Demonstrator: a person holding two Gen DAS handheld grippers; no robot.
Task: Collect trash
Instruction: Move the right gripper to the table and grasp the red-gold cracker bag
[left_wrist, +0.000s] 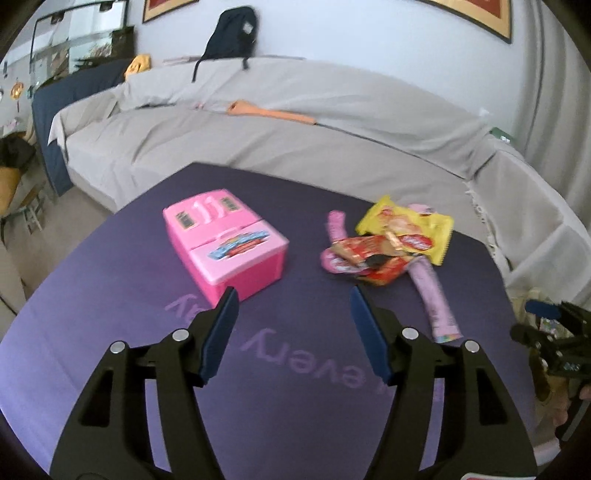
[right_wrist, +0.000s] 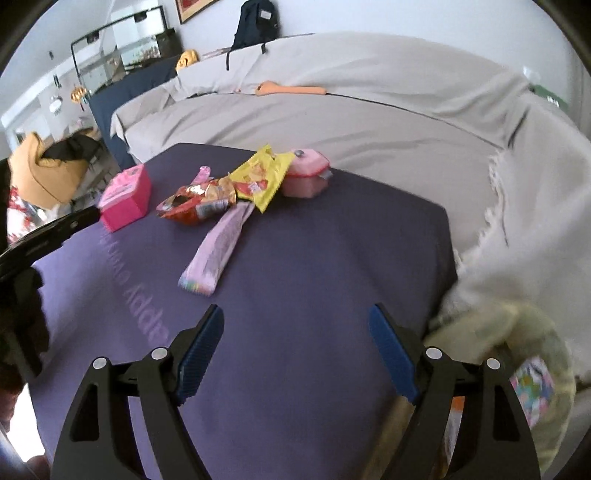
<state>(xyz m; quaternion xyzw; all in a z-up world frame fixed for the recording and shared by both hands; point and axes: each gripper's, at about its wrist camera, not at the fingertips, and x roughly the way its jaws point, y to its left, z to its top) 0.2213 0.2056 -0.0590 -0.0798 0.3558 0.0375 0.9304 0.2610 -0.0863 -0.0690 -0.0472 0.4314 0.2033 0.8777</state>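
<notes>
A pile of wrappers lies on the purple table (left_wrist: 280, 406): a yellow wrapper (left_wrist: 417, 225), a red wrapper (left_wrist: 373, 258) and a long pink wrapper (left_wrist: 436, 295). The right wrist view shows the same yellow wrapper (right_wrist: 262, 177), red wrapper (right_wrist: 199, 201) and pink wrapper (right_wrist: 221, 247). My left gripper (left_wrist: 293, 295) is open and empty, just short of the pile. My right gripper (right_wrist: 295, 314) is open and empty above the table's near right part, and shows at the right edge of the left wrist view (left_wrist: 546, 325).
A pink toy box (left_wrist: 229, 243) lies left of the wrappers, also in the right view (right_wrist: 125, 199). A small pink lidded container (right_wrist: 306, 173) sits behind the yellow wrapper. A pale bag (right_wrist: 517, 354) holding a colourful wrapper hangs off the table's right edge. A covered sofa (left_wrist: 295, 122) wraps behind.
</notes>
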